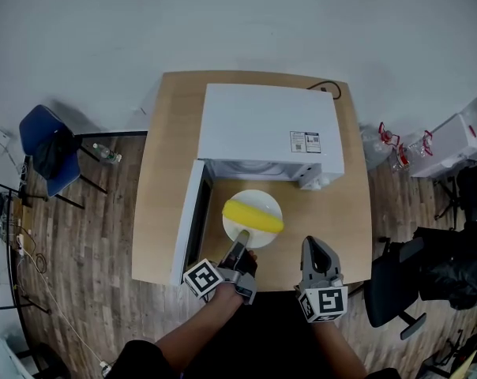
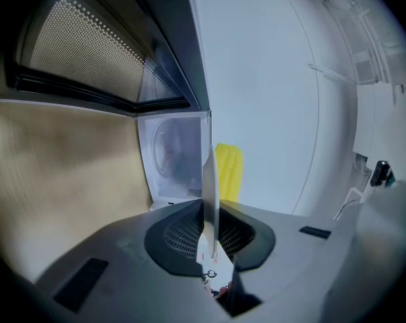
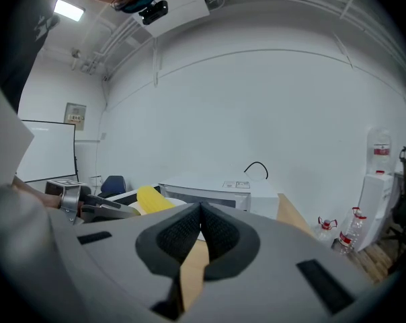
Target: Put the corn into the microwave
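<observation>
A yellow corn cob [image 1: 253, 215] lies on a white plate [image 1: 255, 198] just in front of the white microwave [image 1: 266, 129], whose door [image 1: 191, 219] stands open to the left. My left gripper [image 1: 242, 238] is shut on the plate's near rim. In the left gripper view the plate [image 2: 210, 194] shows edge-on between the jaws of my left gripper [image 2: 212, 237], with the corn [image 2: 228, 173] behind it and the microwave cavity [image 2: 176, 153] beyond. My right gripper [image 1: 314, 247] is shut with nothing in it, to the right of the plate. The right gripper view shows the corn [image 3: 152, 198] at left.
The microwave stands on a wooden table [image 1: 163, 180], with a black cable [image 1: 329, 89] behind it. A blue chair [image 1: 49, 152] and a bottle [image 1: 106, 155] stand on the floor at left. Water bottles [image 1: 396, 148] and a black office chair [image 1: 428, 275] are at right.
</observation>
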Tool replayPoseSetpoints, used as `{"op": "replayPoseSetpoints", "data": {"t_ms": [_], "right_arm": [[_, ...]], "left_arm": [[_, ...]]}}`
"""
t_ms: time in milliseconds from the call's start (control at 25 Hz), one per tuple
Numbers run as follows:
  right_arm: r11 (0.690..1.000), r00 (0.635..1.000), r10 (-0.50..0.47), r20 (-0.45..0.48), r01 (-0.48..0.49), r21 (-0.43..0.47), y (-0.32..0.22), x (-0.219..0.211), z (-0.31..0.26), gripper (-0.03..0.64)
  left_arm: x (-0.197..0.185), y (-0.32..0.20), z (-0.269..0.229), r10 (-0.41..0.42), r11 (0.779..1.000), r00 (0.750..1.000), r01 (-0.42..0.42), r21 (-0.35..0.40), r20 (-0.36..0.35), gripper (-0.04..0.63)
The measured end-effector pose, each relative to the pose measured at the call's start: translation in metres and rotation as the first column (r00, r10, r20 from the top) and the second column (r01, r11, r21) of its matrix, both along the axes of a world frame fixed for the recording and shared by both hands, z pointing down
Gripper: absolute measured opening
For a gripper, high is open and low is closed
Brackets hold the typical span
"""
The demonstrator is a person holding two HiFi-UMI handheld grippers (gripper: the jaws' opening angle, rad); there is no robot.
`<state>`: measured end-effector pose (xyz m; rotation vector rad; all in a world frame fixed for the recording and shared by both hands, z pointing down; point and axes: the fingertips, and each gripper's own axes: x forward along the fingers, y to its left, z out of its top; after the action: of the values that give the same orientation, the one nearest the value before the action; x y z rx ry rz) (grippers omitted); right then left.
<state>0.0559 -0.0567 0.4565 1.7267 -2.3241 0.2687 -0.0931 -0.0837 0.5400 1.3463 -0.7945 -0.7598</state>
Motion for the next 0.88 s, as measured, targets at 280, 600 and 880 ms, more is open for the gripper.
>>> {"op": "replayPoseSetpoints", "data": {"t_ms": [280,600,880], "right_arm": [[0.997,0.997,-0.081,0.014,0.081,-0.005,-0.031,0.000,0.017,0.060],[0.988,0.988,-0.154,0.009,0.155,-0.027,-0.071,-0.007,0.035,0.060],[0.979,0.981,-0.192,0.038,0.194,-0.068,-0.102,-0.012,0.064,0.060]], "left_arm": [[0.006,-0.027,0.013,-0.054,0.998,0.998,0.055,0.008,-0.044,0.032],[0.006,-0.059,0.044,-0.085,0.996,0.996,0.085,-0.030,-0.017,0.031],[0.008,-0.084,0.071,-0.089,0.995,0.996,0.089,-0.040,0.001,0.031]]}}
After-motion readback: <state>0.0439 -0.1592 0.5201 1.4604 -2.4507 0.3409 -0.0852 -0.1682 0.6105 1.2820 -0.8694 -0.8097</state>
